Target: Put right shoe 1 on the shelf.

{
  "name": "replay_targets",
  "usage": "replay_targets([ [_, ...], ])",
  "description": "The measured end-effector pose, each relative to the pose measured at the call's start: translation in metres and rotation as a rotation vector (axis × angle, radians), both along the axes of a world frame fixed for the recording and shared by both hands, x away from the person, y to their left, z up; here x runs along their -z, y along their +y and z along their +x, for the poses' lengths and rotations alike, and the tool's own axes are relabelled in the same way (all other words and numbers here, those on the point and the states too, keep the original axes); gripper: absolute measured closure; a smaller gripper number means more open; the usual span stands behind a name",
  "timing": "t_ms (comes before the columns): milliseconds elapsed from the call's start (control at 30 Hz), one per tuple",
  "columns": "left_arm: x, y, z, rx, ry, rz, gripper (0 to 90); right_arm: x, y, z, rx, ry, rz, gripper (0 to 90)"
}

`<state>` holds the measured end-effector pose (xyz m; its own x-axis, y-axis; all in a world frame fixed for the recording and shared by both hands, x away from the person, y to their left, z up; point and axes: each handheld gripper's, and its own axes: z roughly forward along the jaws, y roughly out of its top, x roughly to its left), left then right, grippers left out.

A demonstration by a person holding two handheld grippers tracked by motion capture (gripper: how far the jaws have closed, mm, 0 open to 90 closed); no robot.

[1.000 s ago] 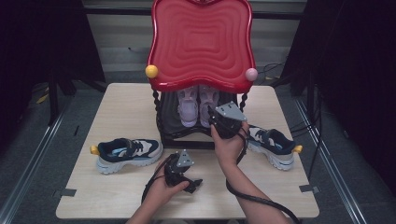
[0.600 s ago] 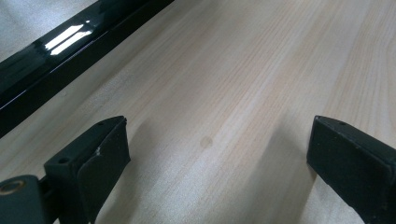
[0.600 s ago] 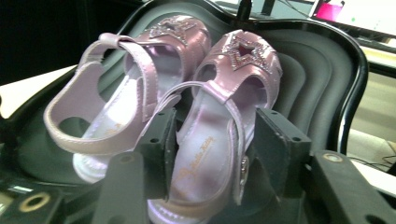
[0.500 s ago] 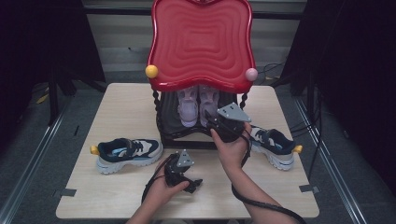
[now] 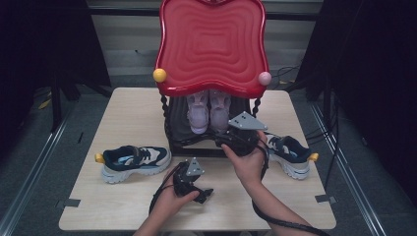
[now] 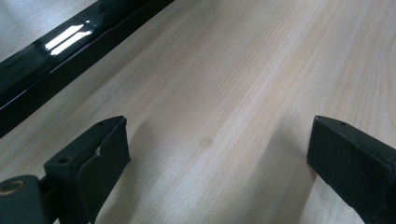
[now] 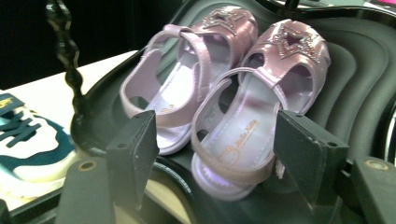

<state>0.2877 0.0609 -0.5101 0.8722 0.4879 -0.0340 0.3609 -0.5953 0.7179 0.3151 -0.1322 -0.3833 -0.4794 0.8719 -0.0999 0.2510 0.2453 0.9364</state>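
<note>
Red-topped stand at the far middle of the worktop; its black lower shelf carries a pair of lilac sandals, side by side, toes pointing away, long axes in line with the right hand-held gripper. That gripper is seen directly before the heel of the nearer sandal, jaws just opened, spread either side of it, pads clear. The left hand-held gripper is spread over bare worktop, farther off.

Two sandals lie side by side on the rack's lower shelf under the top tray, apparently touching; one sneaker lies left of the rack, another right.
</note>
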Motion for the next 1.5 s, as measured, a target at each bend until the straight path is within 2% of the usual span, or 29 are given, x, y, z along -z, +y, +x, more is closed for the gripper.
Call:
replay_targets([
  [400,0.0,0.0,0.0,0.001,0.003,-0.001,5.2,0.005,-0.013,-0.016,-0.063,0.048,0.01,24.7],
  [433,0.0,0.0,0.0,0.0,0.0,0.001,5.2,0.006,-0.016,-0.02,-0.08,0.064,0.029,23.8],
  [600,0.0,0.0,0.0,0.001,0.0,0.0,5.2,0.01,-0.021,-0.027,-0.109,0.081,0.024,22.2],
  [767,0.0,0.001,0.0,0.008,-0.002,0.01,5.2,0.016,-0.032,-0.032,-0.124,0.104,0.053,18.2],
  [1500,0.0,0.001,0.0,0.008,0.003,0.01,5.2,0.051,-0.078,-0.053,-0.216,0.166,0.015,13.0],
])
